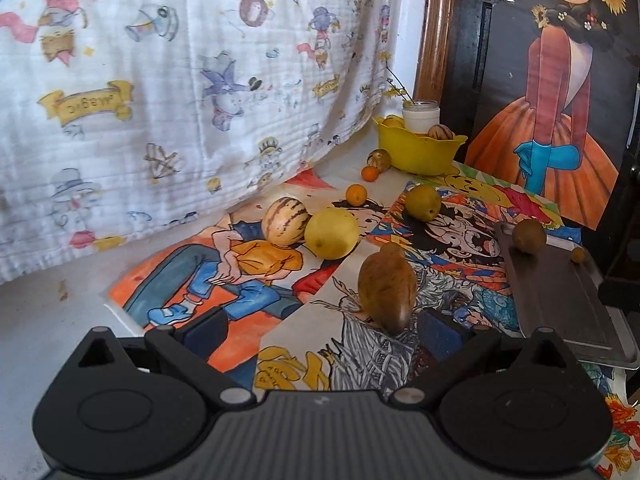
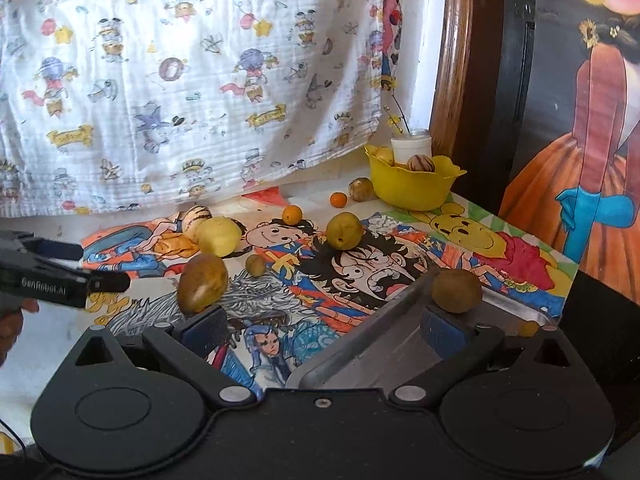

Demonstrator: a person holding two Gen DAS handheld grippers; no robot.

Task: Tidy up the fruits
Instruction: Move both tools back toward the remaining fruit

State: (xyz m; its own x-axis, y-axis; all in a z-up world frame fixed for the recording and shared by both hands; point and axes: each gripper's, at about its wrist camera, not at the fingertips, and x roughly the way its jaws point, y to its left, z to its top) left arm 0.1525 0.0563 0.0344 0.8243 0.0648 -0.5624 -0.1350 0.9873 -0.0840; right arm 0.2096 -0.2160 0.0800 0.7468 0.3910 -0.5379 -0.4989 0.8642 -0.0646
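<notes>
Surface (image 1: pixel 48 312) carries scattered fruit; tray (image 1: pixel 560 304) on the right, yellow bowl (image 1: pixel 416 156) at the back. Left claw (image 1: pixel 324 332) gapes wide, empty, brown fruit (image 1: pixel 386 286) between its fingers. Right claw (image 2: pixel 332 328) spread too, empty. Centre, then squeeze gently.

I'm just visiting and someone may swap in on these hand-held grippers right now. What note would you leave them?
Left gripper: open, empty, the brown oval fruit just ahead, nearer its right finger.
Right gripper: open, empty, over the near edge of the metal tray.
Done: tray holds a brown round fruit and a small yellow one; the yellow bowl at the back holds a striped fruit and at least one yellow fruit.
Left: loose on the drawings are the striped melon, big yellow fruit, a greenish pear, two small oranges and others.
</notes>
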